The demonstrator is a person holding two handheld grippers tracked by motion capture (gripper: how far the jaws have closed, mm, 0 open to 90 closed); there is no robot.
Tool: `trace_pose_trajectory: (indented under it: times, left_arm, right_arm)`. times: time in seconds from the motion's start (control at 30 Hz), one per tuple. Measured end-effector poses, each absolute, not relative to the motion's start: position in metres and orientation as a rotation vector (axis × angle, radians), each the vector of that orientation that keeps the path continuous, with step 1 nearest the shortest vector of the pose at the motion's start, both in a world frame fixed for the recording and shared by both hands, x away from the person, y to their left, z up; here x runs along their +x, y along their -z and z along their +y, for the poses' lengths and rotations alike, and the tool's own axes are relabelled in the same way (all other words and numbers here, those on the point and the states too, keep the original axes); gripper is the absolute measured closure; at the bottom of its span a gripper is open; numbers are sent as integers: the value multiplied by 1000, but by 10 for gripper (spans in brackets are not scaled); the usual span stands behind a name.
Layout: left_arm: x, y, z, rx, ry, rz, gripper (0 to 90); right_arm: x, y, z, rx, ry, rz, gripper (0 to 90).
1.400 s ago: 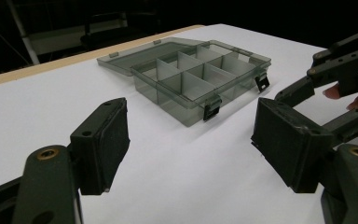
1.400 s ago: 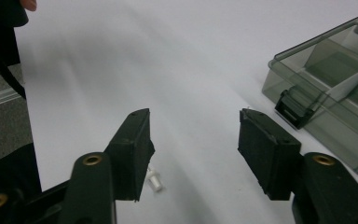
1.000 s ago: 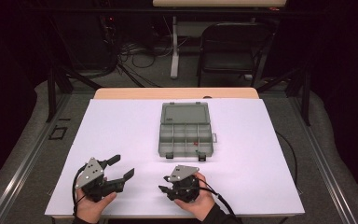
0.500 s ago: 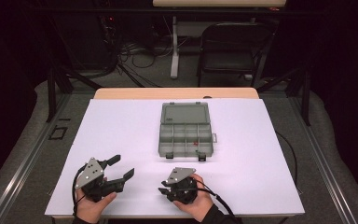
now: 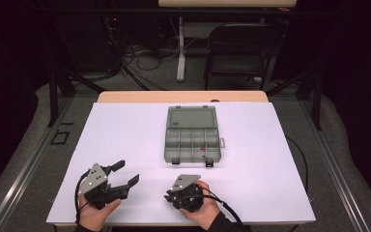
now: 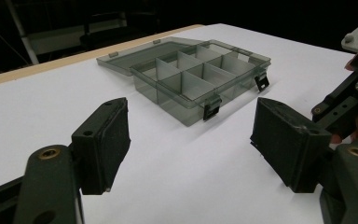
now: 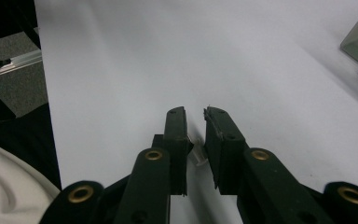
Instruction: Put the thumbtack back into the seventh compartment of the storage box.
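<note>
Your right gripper [image 5: 170, 197] has just been closing: a second ago its fingers stood visibly parted near the front edge of the tabletop [image 5: 125, 125], and now they are nearly together. In the right gripper view the two black fingers [image 7: 177, 135] stand close with only a narrow slot left, and a small pale piece [image 7: 196, 156] sits low in that slot; I cannot tell whether the pads press on it or whether it simply lies on the white surface beneath them. So treat the grasp as unconfirmed: lift a little and see whether the piece comes up with you. Your left gripper [image 5: 128, 174] has not shifted from where it was, and its fingers [image 6: 105, 142] stand wide apart with nothing between them, pointing across the tabletop toward the box. The compartment box [image 5: 192, 140] lies open at the middle of the tabletop, well apart from both grippers, its clear lid [image 5: 191, 117] folded flat on the far side and its two dark latches [image 5: 208, 163] facing you. A few tiny items, one red, rest in the compartments toward the right of the front row. My reading is that the pale piece is meant for one of those compartments, so carrying it over is what remains, and a loose grip could drop so small a piece on the way.
</note>
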State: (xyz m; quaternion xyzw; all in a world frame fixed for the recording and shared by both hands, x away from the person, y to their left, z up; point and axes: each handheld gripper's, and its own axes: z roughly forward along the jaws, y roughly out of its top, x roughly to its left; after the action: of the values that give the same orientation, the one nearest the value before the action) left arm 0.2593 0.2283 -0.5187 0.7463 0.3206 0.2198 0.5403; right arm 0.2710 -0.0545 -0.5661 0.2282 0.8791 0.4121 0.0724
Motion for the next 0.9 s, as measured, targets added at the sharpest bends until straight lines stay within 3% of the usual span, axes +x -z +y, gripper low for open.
trace_pose_trajectory:
  times: [0.9]
  left_arm:
    - [260, 519, 228, 1775, -518, 761, 272]
  right_arm:
    - [271, 563, -57, 699, -1275, 2630, 837]
